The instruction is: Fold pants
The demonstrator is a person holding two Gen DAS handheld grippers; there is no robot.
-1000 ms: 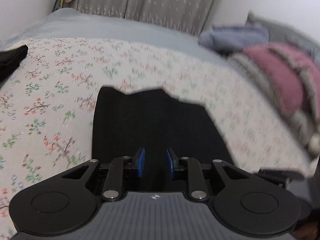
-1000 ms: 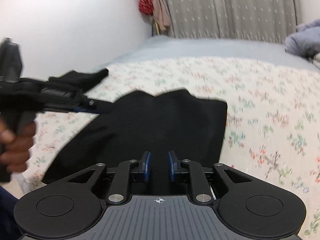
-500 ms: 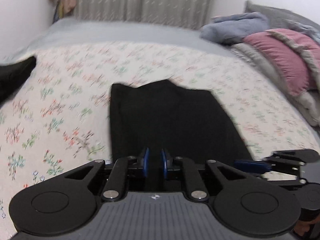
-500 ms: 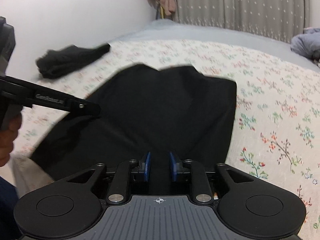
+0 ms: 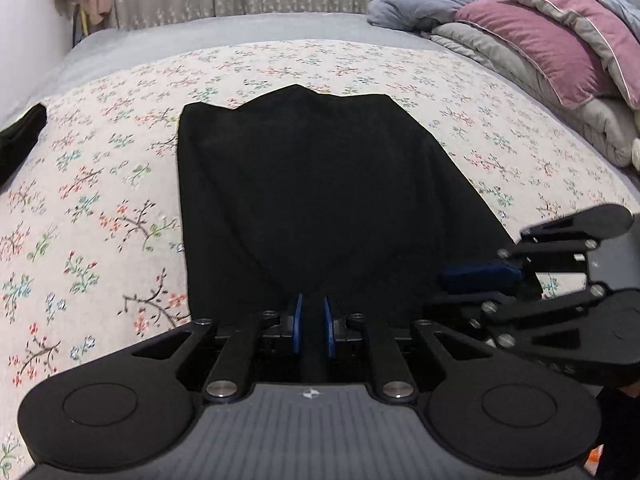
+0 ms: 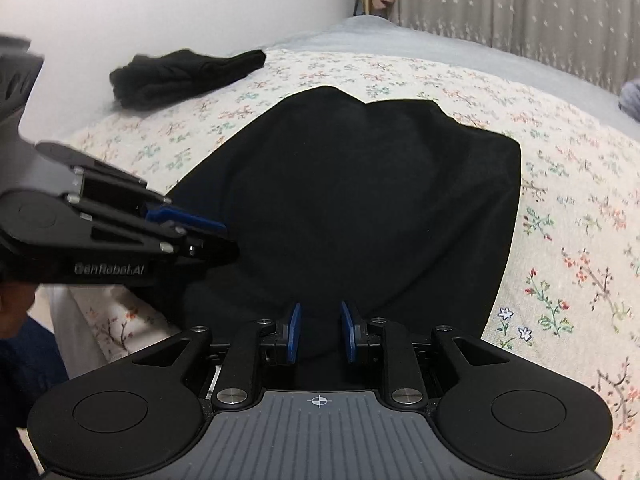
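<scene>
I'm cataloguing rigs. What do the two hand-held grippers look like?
Both match: the left hand-held gripper and right hand-held gripper have black linkage arms with silver pivot bolts, blue finger pads, round black discs either side and a ribbed grey body. White "GenRobot.AI" lettering marks the left one's side.

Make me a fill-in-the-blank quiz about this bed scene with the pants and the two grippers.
1. The pants being folded are ____ in color.
2. They lie on a bedspread printed with a ____ pattern.
3. The pillow on the piled bedding is ____.
4. A second dark garment lies near the ____ wall.

Missing words: black; floral; pink; white
</scene>
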